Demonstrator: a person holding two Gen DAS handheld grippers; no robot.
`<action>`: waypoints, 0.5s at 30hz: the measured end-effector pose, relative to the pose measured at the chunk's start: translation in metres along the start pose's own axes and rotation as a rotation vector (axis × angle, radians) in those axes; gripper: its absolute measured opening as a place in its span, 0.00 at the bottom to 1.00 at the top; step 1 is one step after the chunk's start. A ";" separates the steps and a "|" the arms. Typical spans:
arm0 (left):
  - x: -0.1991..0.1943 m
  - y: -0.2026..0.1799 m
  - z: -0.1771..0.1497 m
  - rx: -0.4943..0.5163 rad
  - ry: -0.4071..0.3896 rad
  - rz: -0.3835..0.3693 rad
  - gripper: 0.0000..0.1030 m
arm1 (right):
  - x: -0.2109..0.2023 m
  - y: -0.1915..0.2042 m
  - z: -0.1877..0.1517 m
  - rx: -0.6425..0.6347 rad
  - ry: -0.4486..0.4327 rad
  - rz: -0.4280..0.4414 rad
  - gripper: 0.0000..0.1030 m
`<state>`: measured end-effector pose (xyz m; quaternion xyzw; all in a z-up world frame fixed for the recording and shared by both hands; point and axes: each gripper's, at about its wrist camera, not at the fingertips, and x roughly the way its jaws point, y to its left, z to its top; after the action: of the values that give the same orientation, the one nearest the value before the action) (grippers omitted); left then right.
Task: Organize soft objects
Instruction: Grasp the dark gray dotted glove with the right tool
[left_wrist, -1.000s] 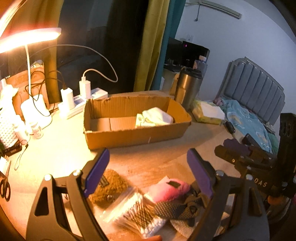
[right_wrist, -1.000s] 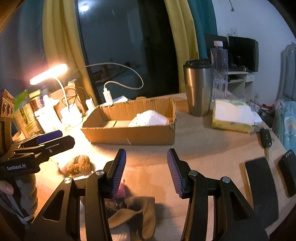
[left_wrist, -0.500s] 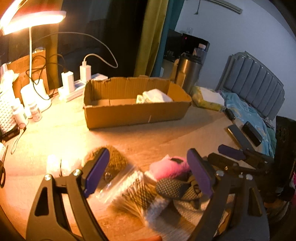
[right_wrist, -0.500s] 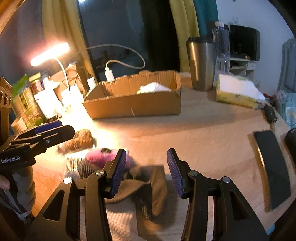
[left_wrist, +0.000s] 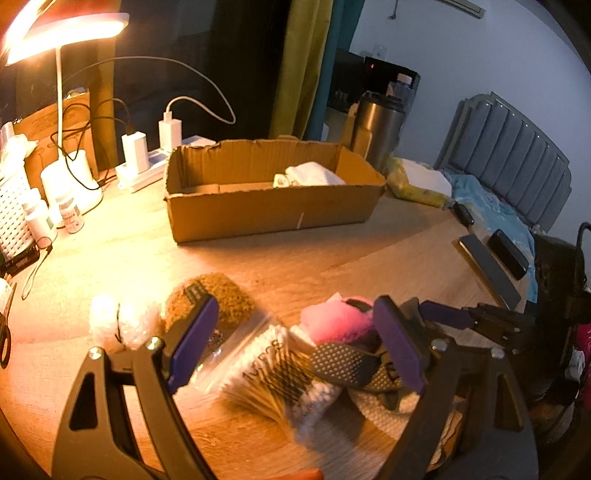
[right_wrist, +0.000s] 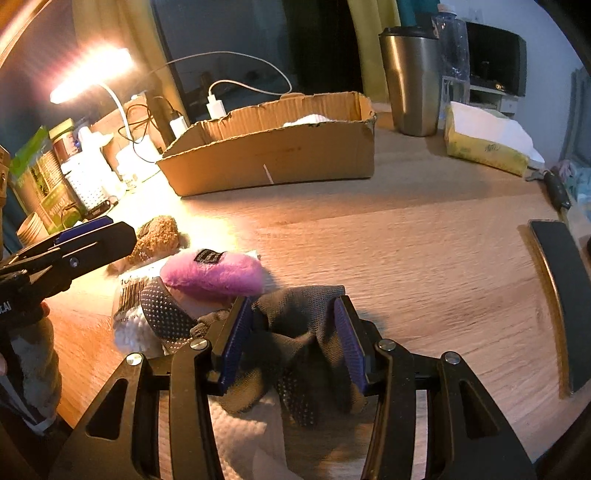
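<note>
We find a round wooden table (right_wrist: 424, 258) lit warmly by a desk lamp (left_wrist: 70, 31) at its far left edge, with chargers and cables beside it. A cardboard box (left_wrist: 273, 210) sits toward the back of the table with a white cloth (left_wrist: 312, 175) inside. Behind it stand a steel tumbler (right_wrist: 413, 81) and a tissue pack (right_wrist: 484, 144); a dark window, yellow and teal curtains and a grey padded headboard (left_wrist: 513, 155) close the room.

Near the front edge lies the pile of soft items: a pink plush (right_wrist: 214, 273), a brown plush (right_wrist: 157, 236), a bag of cotton swabs (left_wrist: 273, 376) and a grey dotted sock (right_wrist: 295, 332) on a white towel (right_wrist: 236, 435).

The left gripper (left_wrist: 295, 347) hangs open above the swabs, holding nothing. The right gripper (right_wrist: 293, 341) stands half open astride the sock; we cannot tell whether its pads press it.
</note>
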<state>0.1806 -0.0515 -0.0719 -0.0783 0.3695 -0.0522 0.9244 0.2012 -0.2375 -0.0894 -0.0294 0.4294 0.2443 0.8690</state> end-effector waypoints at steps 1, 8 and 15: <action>0.001 -0.001 0.000 0.002 0.004 0.003 0.84 | 0.000 0.000 0.000 -0.005 -0.001 0.002 0.48; 0.010 -0.014 -0.001 0.018 0.029 0.011 0.84 | 0.000 0.005 -0.004 -0.077 -0.006 0.024 0.19; 0.013 -0.025 0.002 0.042 0.034 0.019 0.84 | -0.006 0.001 -0.005 -0.092 -0.035 0.035 0.08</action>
<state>0.1904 -0.0781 -0.0751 -0.0546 0.3849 -0.0524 0.9199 0.1934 -0.2401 -0.0879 -0.0575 0.4029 0.2793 0.8697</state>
